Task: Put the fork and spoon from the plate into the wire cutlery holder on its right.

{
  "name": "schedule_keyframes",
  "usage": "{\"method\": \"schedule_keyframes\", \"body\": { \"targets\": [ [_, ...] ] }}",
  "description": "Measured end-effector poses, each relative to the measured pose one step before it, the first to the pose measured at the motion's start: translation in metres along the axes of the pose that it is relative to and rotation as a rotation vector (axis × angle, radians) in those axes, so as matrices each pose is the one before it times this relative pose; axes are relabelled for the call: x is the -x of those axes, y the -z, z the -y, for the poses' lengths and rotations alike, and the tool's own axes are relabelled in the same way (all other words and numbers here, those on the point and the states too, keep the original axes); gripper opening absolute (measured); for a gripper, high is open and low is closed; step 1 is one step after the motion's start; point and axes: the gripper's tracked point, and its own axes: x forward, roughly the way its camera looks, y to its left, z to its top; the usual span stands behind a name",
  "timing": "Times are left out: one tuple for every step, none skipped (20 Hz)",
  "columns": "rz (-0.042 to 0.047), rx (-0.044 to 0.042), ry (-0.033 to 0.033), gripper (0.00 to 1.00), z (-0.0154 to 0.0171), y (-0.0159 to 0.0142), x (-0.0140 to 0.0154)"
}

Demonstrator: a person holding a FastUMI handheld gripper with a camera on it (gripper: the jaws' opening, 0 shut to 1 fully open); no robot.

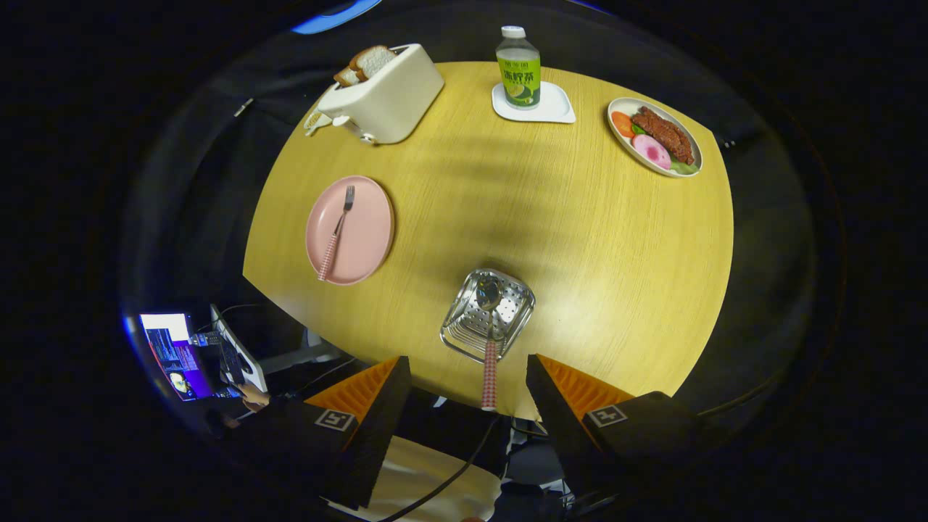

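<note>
- Gripper [467, 377]: fingers spread wide, holding nothing, above the table's near edge.
- Spoon [489, 341]: bowl inside the wire cutlery holder [487, 315], checked handle sticking out over the near edge, between the fingers.
- Fork [336, 233]: lay on the pink plate [366, 232] near the table's [580, 239] left edge.
- Toaster [384, 98], bottle [518, 69] on a coaster, food plate [656, 138]: along the far edge.

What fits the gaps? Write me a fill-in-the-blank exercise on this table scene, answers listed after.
1. The fork lies on the ____ plate.
2. The spoon's bowl rests inside the wire cutlery ____.
3. The fingers of the hand-held gripper stand ____, gripping nothing.
4. Bread slices stick out of the ____.

Missing words: pink; holder; open; toaster
</note>
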Motion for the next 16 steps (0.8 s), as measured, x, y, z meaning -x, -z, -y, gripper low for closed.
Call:
{"method": "schedule_keyframes", "body": {
  "targets": [
    [0.04308,-0.00425,-0.00724,0.99,-0.00858,-0.00521,0.00435],
    [0.04034,-0.00550,-0.00844,0.99,-0.00818,-0.00494,0.00442],
    [0.03835,-0.00472,-0.01017,0.99,-0.01092,-0.00318,0.00243],
    [0.03674,-0.00485,-0.00575,0.99,-0.00970,-0.00416,0.00141],
    [0.03077,-0.00082,-0.00570,0.99,-0.00943,-0.00250,0.00065],
    [0.02941,0.00473,-0.00334,0.99,-0.00854,-0.00126,0.00096],
    [0.02791,0.00842,-0.00103,0.99,-0.00777,-0.00092,0.00009],
    [0.02701,0.00543,-0.00068,0.99,-0.00941,-0.00197,-0.00304],
    [0.01857,0.00312,-0.00645,0.99,-0.01483,0.00028,-0.00840],
    [0.01265,-0.00402,-0.00929,0.99,-0.01337,0.00026,-0.00959],
    [0.01020,-0.00495,-0.00921,1.00,-0.01222,-0.00041,-0.01085],
    [0.00844,-0.00200,-0.01300,1.00,-0.00978,0.00124,-0.00647],
    [0.00679,0.00146,-0.00705,1.00,-0.00949,0.00137,-0.00807],
    [0.00478,0.00284,-0.00341,1.00,-0.00905,0.00083,-0.01168],
    [0.00252,-0.00240,-0.00676,1.00,-0.01362,-0.00057,-0.01827],
    [-0.00805,-0.00994,-0.00504,0.99,-0.00869,0.00237,-0.01411]
  ]
}}
